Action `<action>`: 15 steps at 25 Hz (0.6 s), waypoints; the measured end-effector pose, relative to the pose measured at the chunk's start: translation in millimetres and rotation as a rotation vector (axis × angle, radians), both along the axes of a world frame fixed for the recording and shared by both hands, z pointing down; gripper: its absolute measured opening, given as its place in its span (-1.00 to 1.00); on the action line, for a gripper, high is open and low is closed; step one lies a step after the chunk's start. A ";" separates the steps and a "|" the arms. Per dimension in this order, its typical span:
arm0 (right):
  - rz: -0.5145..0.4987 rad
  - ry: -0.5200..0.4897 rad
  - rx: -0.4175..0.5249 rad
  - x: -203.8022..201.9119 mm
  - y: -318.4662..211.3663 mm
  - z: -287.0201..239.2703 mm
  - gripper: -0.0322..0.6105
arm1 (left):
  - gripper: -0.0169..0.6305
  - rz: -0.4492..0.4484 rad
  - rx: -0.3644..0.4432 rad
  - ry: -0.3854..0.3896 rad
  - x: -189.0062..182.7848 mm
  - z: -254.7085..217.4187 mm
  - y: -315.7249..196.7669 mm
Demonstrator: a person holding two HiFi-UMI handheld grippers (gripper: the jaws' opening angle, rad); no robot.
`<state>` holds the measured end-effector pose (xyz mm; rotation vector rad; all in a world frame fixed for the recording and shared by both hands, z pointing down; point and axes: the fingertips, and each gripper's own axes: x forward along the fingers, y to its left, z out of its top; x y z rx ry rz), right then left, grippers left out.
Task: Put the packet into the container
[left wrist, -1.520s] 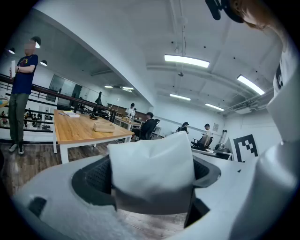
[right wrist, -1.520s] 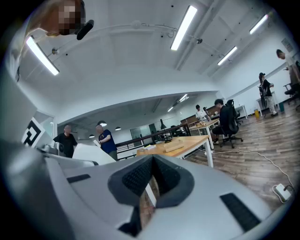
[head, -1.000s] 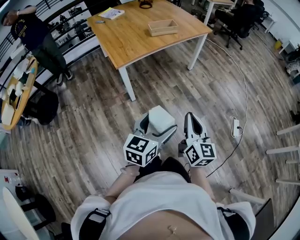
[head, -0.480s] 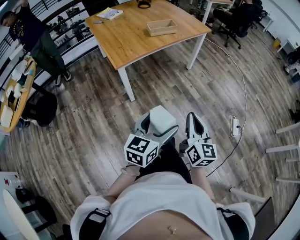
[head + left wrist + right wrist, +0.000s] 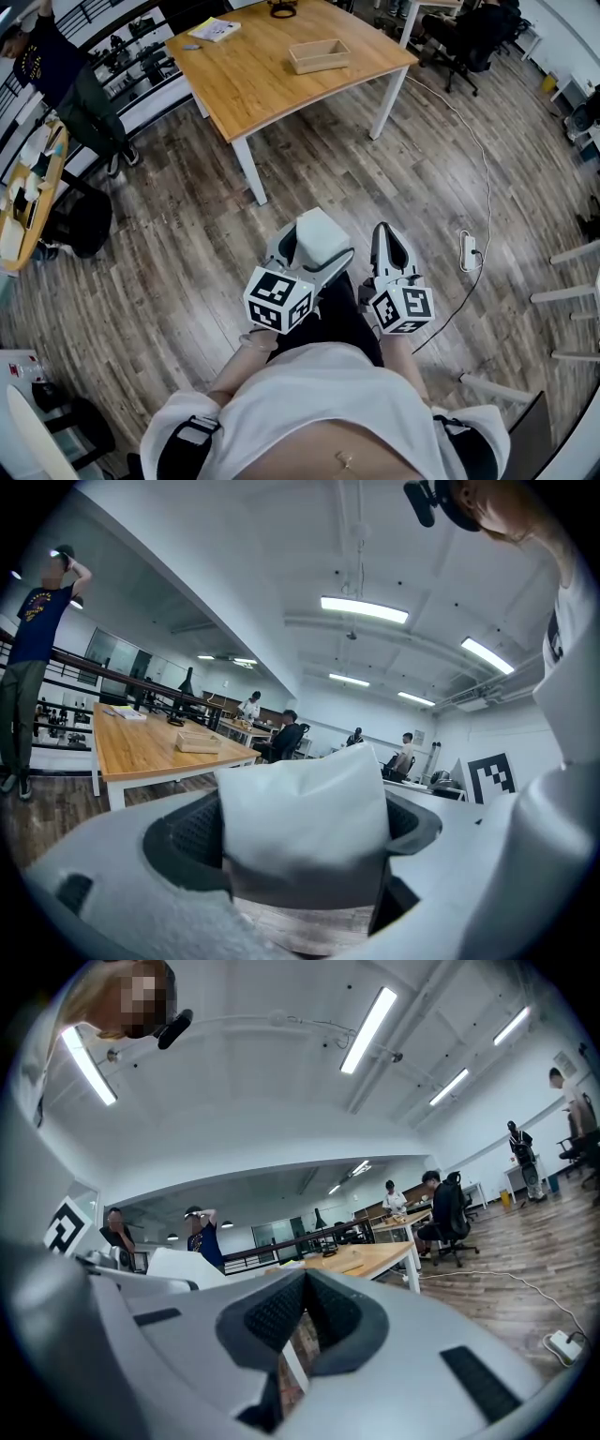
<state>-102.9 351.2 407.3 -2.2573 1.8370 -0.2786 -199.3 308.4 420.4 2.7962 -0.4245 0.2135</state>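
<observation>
White and puffy, the packet (image 5: 322, 236) is clamped between the wide-spread jaws of the left gripper (image 5: 312, 249). It is carried close to the body, probably to keep it secure on the way to the table (image 5: 272, 94). The right gripper (image 5: 388, 246) is held alongside with its jaws pressed together on nothing, seemingly kept out of the way. The container (image 5: 319, 55), shallow and wooden, is seen well apart on the table. Against the earlier frames little is changed: the grip is kept, and table and container are shifted slightly up the head view.
</observation>
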 end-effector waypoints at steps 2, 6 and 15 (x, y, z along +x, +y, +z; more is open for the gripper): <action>0.005 -0.001 -0.004 2.1 -0.3 2.1 -0.86 | 0.50 0.001 -0.004 -0.006 1.9 2.9 -0.9; 0.012 -0.008 -0.012 7.8 -4.3 6.3 -0.86 | 0.51 -0.001 -0.010 -0.014 5.4 7.0 -5.3; -0.008 -0.008 -0.014 20.1 -35.9 7.1 -0.87 | 0.51 -0.035 -0.022 -0.022 15.6 11.9 -38.6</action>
